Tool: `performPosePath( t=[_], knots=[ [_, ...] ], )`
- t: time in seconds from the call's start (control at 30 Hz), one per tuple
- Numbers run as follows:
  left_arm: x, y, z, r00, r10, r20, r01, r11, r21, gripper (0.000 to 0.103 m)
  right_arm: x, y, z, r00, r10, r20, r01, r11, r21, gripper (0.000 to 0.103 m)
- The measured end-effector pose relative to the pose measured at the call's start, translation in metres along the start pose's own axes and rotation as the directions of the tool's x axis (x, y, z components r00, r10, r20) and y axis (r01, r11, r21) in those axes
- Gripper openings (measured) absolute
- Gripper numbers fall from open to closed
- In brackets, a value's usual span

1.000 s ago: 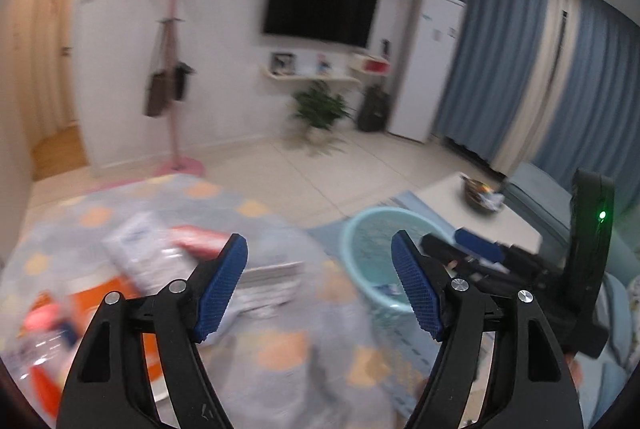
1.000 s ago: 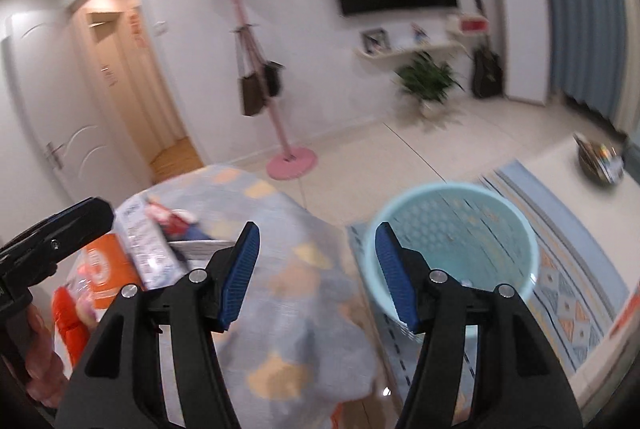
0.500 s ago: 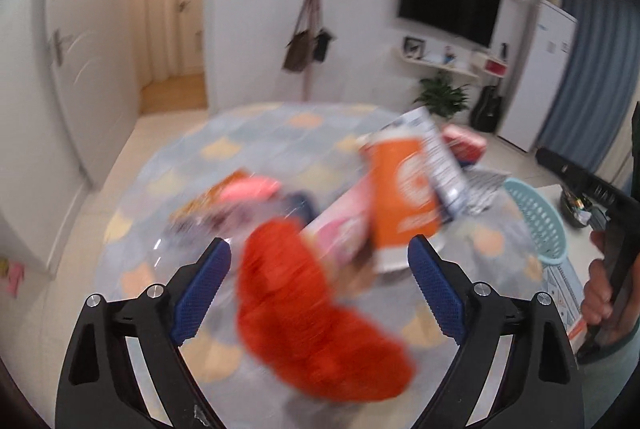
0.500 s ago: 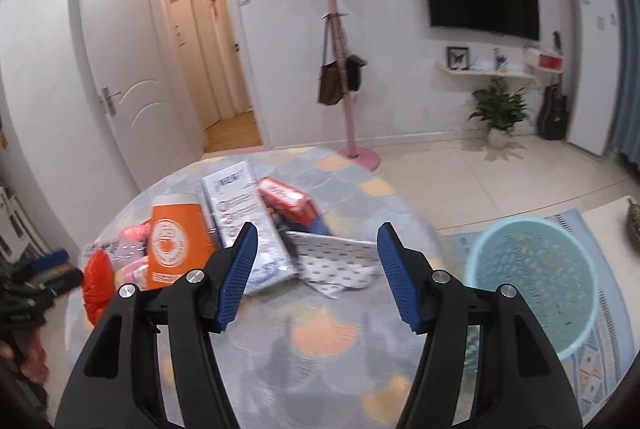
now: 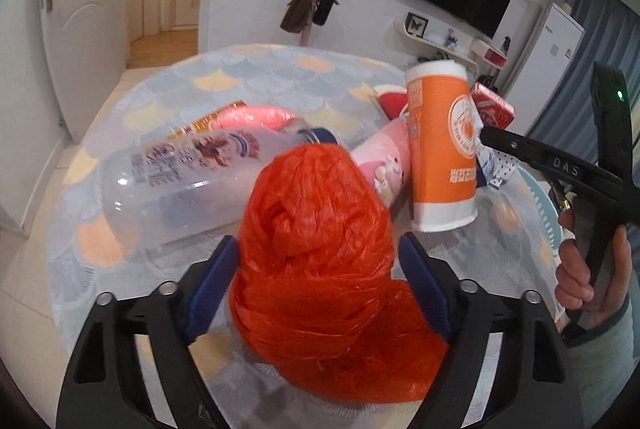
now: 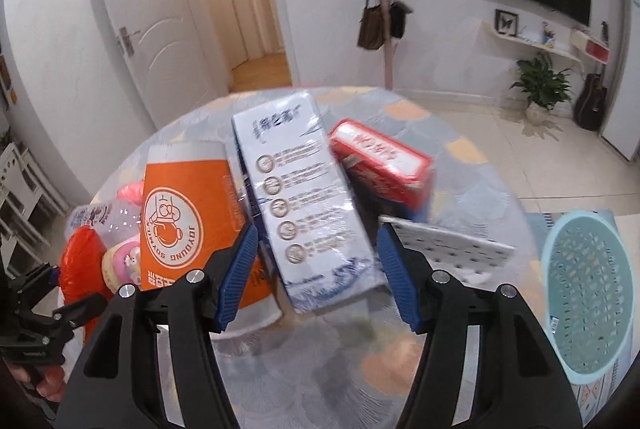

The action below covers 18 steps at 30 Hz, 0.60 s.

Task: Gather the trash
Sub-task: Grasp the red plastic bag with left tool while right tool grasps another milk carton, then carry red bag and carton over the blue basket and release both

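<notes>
From the left wrist, a crumpled orange plastic bag [image 5: 316, 249] lay on the round table [image 5: 256, 77], bunched and shiny, in front of a clear bottle [image 5: 180, 185] and an orange paper cup [image 5: 440, 149]. The left gripper [image 5: 316, 285] angled downward and straddled the bag, its jaws closing with the bag between them, not yet pinched. From the right wrist, a white carton [image 6: 308, 201] lay flat between the cup and a red box [image 6: 380, 161]. The right gripper [image 6: 316, 281] tilted down over it, jaws apart, gripping nothing; a blue basket [image 6: 588, 289] stood beside the table.
</notes>
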<state>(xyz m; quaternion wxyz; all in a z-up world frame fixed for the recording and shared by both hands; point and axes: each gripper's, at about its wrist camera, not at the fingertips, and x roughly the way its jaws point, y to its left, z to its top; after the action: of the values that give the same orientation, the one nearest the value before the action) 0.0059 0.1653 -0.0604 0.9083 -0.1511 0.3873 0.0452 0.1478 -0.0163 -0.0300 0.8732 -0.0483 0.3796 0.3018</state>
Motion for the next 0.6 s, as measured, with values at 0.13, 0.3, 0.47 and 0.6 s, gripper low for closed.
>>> performPosePath(
  t=[0.13,0.3,0.47,0.6],
  knots=[
    [0.005,0.006,0.0,1.0,-0.008,-0.006,0.008,1.0,-0.008,0.059,0.013,0.008,0.003,1.0,-0.016,-0.016,0.016,1.0,-0.023,0.063],
    [0.004,0.014,-0.001,0.999,-0.049,-0.01,0.049,0.999,-0.024,0.05,0.025,0.014,0.007,0.999,0.008,-0.038,-0.009,1.0,-0.021,0.064],
    [0.0,0.014,-0.002,0.998,-0.061,-0.005,0.061,0.998,-0.02,0.042,0.028,0.023,0.004,0.998,0.016,-0.052,-0.019,0.999,-0.047,0.06],
    [-0.009,0.012,-0.001,0.997,-0.081,0.015,0.081,0.997,-0.019,0.039,0.017,0.027,-0.004,0.999,0.021,-0.036,-0.023,0.998,-0.051,0.058]
  ],
)
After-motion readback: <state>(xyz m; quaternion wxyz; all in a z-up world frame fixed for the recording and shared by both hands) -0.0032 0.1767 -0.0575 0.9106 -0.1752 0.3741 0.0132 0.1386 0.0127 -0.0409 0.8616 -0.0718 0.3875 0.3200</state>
